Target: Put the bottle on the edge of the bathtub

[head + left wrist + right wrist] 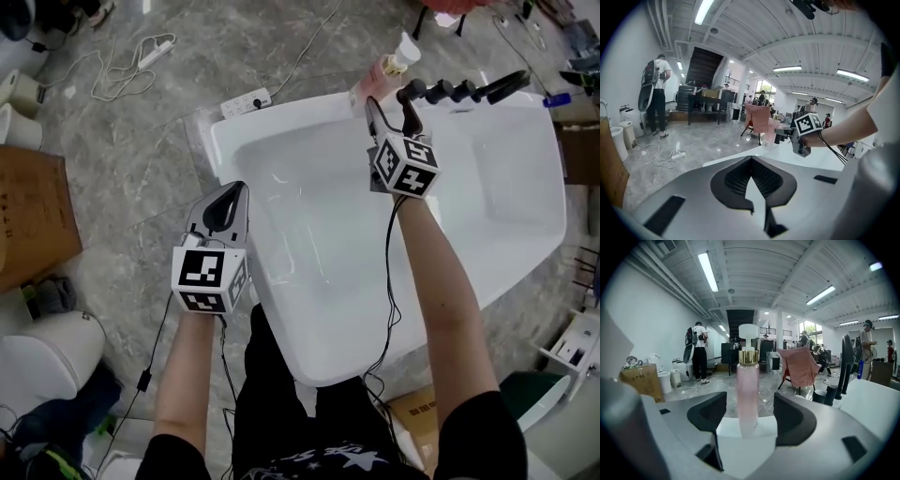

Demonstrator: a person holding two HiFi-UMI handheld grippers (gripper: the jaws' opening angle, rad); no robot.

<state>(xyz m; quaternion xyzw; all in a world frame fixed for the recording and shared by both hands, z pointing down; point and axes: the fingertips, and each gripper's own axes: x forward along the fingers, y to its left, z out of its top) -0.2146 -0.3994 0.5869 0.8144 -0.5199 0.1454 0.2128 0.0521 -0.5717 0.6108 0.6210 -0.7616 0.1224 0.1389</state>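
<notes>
A tall pink bottle [388, 67] with a gold collar and white cap stands upright on the far rim of the white bathtub [281, 105]. My right gripper [387, 97] is open, its jaws on either side of the bottle [747, 394] with a gap at each pad. My left gripper [230, 199] is shut and empty, hovering over the tub's left rim. From the left gripper view, the bottle [768, 136] shows just ahead of the right gripper [804, 133].
A black faucet set [464, 91] runs along the rim right of the bottle. A power strip [246, 101] and cables lie on the floor beyond the tub. A cardboard box [28, 216] and a toilet [42, 352] stand at left.
</notes>
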